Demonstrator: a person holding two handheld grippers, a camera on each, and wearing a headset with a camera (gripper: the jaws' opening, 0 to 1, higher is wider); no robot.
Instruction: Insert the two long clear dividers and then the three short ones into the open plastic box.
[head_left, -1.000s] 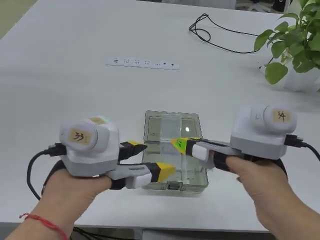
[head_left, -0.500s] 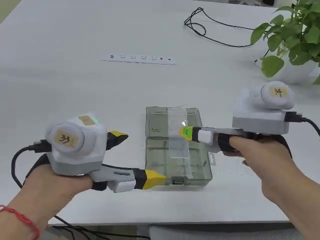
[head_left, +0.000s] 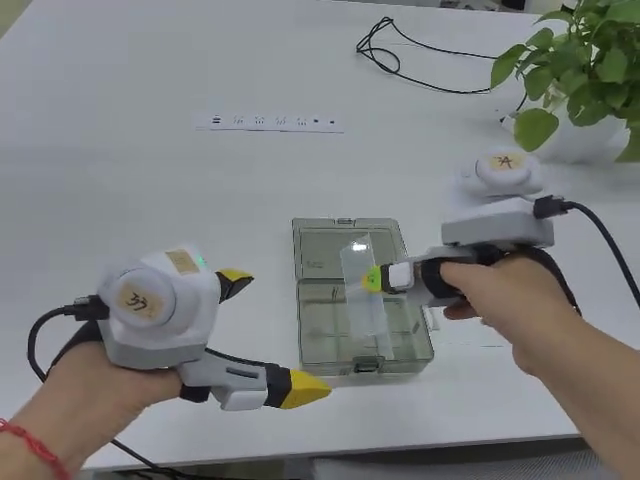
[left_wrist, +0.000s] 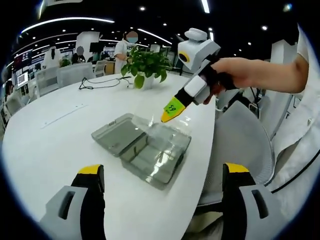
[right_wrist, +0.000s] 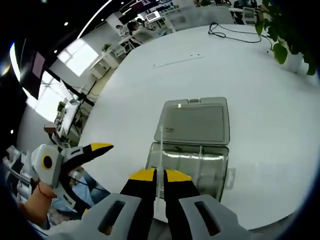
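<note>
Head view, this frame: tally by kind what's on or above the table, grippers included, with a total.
grippers: 2, left gripper and right gripper
open plastic box: 1
clear divider, held by a gripper: 1
power strip: 1
loose cable: 1
potted plant: 1
total: 7

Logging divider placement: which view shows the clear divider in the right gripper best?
The head view: the clear divider shows face-on, pinched by the right gripper above the open box. The right gripper view gives it edge-on between shut jaws; the left gripper view shows a faint glassy sheet over the box.
</note>
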